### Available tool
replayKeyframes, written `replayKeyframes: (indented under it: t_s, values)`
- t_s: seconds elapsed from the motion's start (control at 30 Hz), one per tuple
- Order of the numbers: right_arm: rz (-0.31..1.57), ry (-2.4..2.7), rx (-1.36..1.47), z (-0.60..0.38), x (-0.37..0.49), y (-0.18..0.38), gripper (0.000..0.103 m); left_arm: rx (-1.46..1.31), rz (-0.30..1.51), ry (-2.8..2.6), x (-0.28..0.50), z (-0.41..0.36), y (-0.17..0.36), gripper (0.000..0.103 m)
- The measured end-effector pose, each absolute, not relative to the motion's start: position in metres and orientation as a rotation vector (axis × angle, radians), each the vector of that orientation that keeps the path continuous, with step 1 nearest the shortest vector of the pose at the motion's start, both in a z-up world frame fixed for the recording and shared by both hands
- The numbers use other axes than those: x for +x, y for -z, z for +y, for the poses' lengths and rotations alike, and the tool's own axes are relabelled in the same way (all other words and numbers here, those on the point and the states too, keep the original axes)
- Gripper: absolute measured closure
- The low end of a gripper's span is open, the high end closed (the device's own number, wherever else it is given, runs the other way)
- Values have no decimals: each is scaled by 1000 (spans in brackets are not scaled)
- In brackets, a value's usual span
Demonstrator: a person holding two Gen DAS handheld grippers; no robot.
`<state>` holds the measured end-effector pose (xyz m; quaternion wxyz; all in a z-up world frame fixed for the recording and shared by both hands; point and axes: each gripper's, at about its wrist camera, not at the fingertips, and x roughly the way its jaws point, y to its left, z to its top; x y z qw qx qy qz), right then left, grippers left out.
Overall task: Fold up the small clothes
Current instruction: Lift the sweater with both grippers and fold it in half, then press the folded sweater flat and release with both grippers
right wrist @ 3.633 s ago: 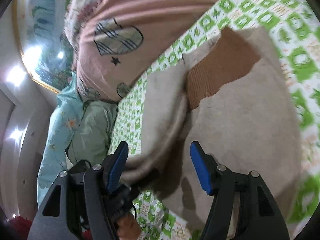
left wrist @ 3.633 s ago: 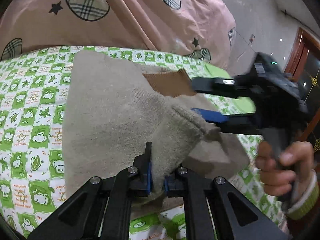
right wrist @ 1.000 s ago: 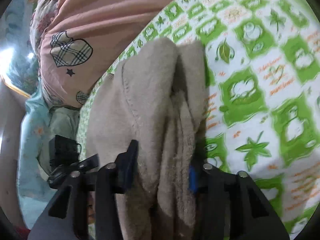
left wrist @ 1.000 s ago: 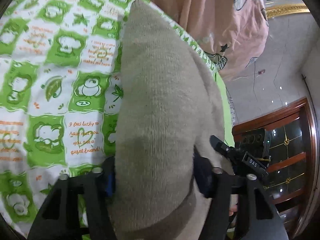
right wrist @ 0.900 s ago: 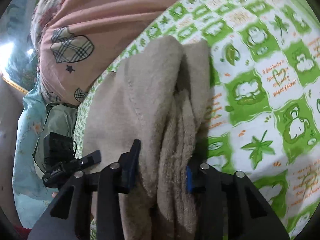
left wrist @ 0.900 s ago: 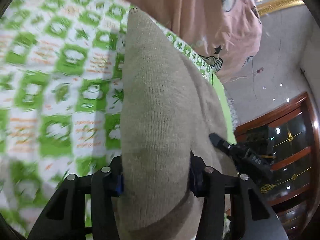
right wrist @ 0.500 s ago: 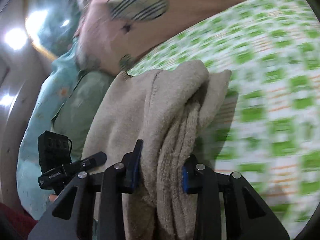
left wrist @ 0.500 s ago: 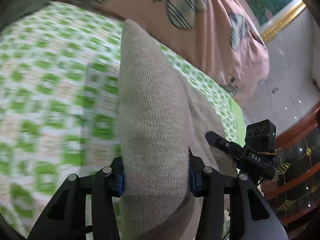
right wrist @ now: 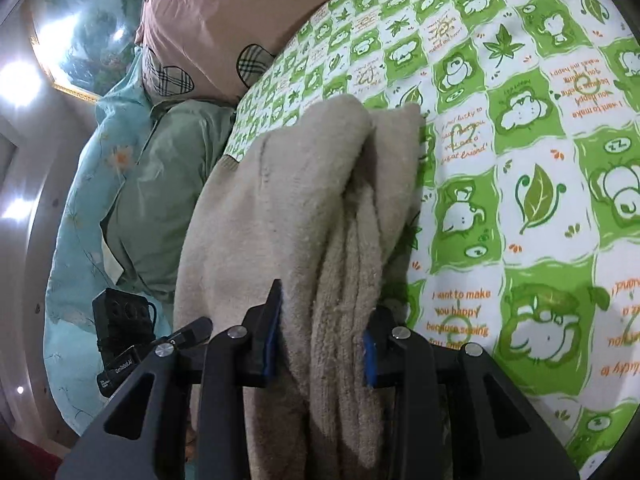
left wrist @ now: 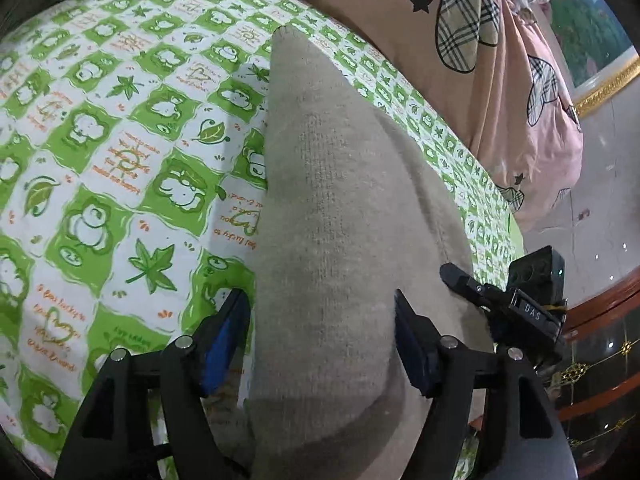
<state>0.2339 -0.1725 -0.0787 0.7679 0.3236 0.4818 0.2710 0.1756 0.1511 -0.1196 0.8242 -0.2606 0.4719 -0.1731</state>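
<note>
We judge the folded beige knitted garment (left wrist: pixel 336 240) soft, light and floppy, best pinched through all layers at its near edge. It lies on the green-checked bed sheet (left wrist: pixel 120 152). The left hand-held gripper (left wrist: pixel 320 344) has just spread, its pads clear of the knit; the right hand-held gripper (right wrist: pixel 320 336) pinches the bundled layers.

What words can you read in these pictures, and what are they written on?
"I want to make you happy because seeing": orange print on the green-and-white bedsheet.
"I feel lucky to have met you, you are a great friend!": same bedsheet, partly blurred.
"ZZ": on a green square of it.
"DAS": right gripper.
White label on the left gripper: too blurred to read.
</note>
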Motion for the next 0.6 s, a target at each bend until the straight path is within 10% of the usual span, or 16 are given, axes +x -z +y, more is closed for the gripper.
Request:
replayKeyframes:
  t_s: [0.2, 0.53, 0.6]
  values:
    - [1010, -463, 617, -186, 226, 47, 45, -530, 931, 322, 145, 185, 90, 33]
    - [994, -497, 617, -176, 301, 38, 46, -467, 794, 521, 145, 152, 42, 35]
    - [1026, -515, 607, -165, 313, 44, 93, -441, 832, 529, 153, 141, 47, 41]
